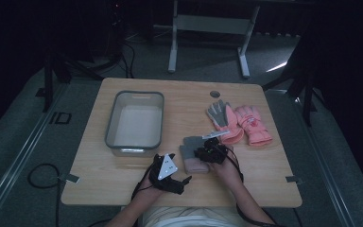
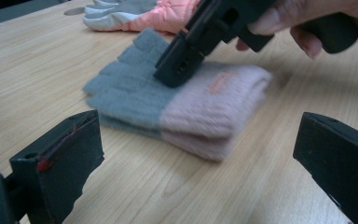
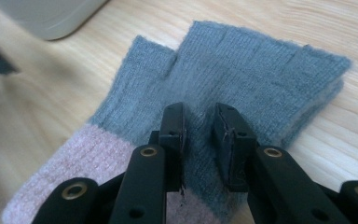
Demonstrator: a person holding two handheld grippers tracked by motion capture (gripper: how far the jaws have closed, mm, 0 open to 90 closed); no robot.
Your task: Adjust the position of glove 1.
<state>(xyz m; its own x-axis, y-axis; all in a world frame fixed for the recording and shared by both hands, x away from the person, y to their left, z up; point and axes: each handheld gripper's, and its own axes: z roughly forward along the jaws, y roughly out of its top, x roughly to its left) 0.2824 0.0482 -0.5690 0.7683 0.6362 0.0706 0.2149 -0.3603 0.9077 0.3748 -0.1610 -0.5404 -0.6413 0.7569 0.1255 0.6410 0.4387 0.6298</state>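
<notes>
While both forearms reach in over the tabletop's [image 1: 123, 184] near edge, a grey bin [image 1: 135, 119] sits left of centre and pink gloves [image 1: 238, 123] toward the right edge. The right tool [image 3: 199, 128] tips down onto the grey-and-pink knit glove [image 2: 177, 107] near the front edge, jaws narrow, touching wool. The left tool [image 1: 172, 182] rests beside it, jaws wide, holding nothing.

A knitted glove [image 2: 177, 100], grey at the fingers and pale pink at the cuff, lies flat on the wooden counter [image 1: 123, 175], apparently stacked double, near the front edge
</notes>
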